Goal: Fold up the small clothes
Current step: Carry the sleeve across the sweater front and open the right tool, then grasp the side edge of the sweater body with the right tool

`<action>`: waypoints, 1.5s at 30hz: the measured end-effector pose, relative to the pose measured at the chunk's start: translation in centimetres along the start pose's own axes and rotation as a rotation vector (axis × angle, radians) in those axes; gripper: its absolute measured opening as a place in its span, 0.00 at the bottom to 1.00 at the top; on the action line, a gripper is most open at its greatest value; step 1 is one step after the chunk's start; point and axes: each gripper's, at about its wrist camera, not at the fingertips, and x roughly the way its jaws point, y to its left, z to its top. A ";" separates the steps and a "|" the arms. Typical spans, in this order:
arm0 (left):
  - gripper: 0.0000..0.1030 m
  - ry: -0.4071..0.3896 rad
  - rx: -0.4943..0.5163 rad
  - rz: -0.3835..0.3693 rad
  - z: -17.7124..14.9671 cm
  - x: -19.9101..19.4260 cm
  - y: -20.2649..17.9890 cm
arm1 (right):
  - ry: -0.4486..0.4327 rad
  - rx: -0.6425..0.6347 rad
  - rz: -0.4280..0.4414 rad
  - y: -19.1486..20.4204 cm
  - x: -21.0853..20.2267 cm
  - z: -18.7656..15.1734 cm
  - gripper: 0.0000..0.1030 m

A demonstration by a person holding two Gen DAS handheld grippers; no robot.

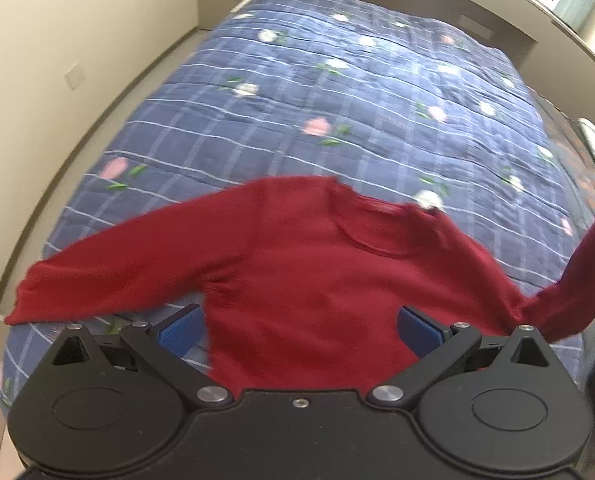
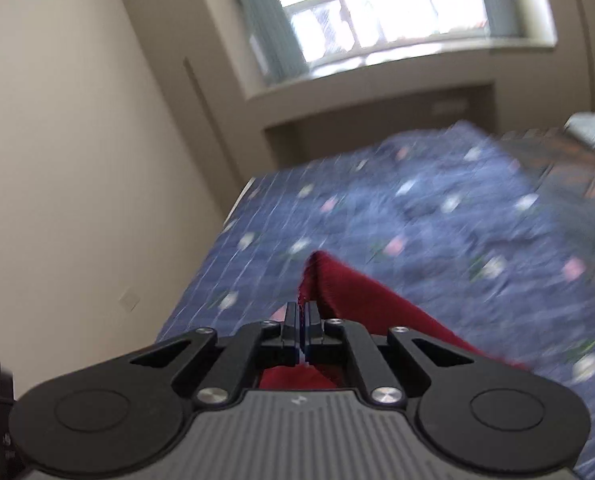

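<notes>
Currently the small dark-red knit sweater (image 1: pixel 317 264) lies on the blue checked floral bed quilt (image 1: pixel 337 92), neckline pointing away, sleeves stretched sideways; left claw (image 1: pixel 299 326) spread apart, right claw (image 2: pixel 302 322) clamped on a sleeve.

Red sweater (image 1: pixel 317 264) is soft matt knit cloth; beneath it the bed quilt (image 1: pixel 337 92) is stitched cotton-like fabric; left claw (image 1: pixel 299 326) matt black plastic
</notes>
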 end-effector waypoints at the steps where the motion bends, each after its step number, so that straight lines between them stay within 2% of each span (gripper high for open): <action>1: 0.99 -0.001 -0.006 0.008 0.3 0.1 0.9 | 0.024 -0.001 0.008 1.0 1.1 -0.9 0.02; 10: 0.99 0.006 -0.049 0.062 1.2 1.7 6.7 | 0.245 -0.061 0.018 5.3 8.0 -9.1 0.03; 14: 0.99 0.026 -0.058 0.067 1.1 3.0 7.5 | 0.296 -0.074 0.017 6.0 9.3 -11.3 0.03; 17: 0.99 0.033 -0.056 0.056 0.9 3.6 7.2 | 0.316 -0.058 0.020 5.7 10.0 -11.8 0.10; 18: 0.99 0.033 -0.055 0.050 0.9 3.8 7.0 | 0.322 -0.049 0.026 5.5 10.0 -11.9 0.14; 21: 0.99 0.034 -0.055 0.024 0.9 4.3 6.3 | 0.345 -0.009 0.039 4.4 10.0 -12.2 0.52; 22: 0.99 0.035 -0.055 0.016 0.9 4.5 6.0 | 0.348 0.007 0.043 3.9 9.8 -12.3 0.54; 23: 0.99 0.037 -0.056 0.008 1.0 4.8 5.7 | 0.348 0.029 0.045 3.2 9.5 -12.3 0.55; 25: 0.99 0.043 -0.059 0.000 1.1 5.4 5.0 | 0.347 0.055 0.030 1.8 8.8 -12.3 0.64; 28: 0.99 0.046 -0.052 -0.006 1.0 6.8 3.9 | 0.315 0.103 -0.031 -1.9 7.0 -11.8 0.73; 34: 0.99 0.112 -0.039 0.014 -0.1 12.6 1.1 | 0.287 0.206 -0.253 -13.6 5.1 -10.0 0.74; 36: 0.99 0.121 -0.035 0.022 -0.5 14.4 0.3 | 0.283 0.279 -0.288 -17.7 5.2 -9.2 0.74; 38: 0.96 0.143 -0.034 0.050 -0.8 16.2 -0.6 | 0.282 0.334 -0.300 -21.3 5.7 -8.1 0.74; 41: 0.93 0.153 -0.026 0.091 -1.2 18.0 -1.8 | 0.307 0.397 -0.265 -24.8 7.5 -7.4 0.73; 42: 0.91 0.158 -0.019 0.112 -1.4 18.6 -2.1 | 0.317 0.420 -0.255 -25.7 8.2 -7.5 0.70; 44: 0.79 0.174 -0.004 0.146 -1.6 19.6 -2.5 | 0.357 0.462 -0.236 -27.2 9.9 -7.8 0.63; 45: 0.75 0.183 0.002 0.158 -1.7 20.0 -2.7 | 0.379 0.482 -0.215 -27.8 10.7 -8.1 0.56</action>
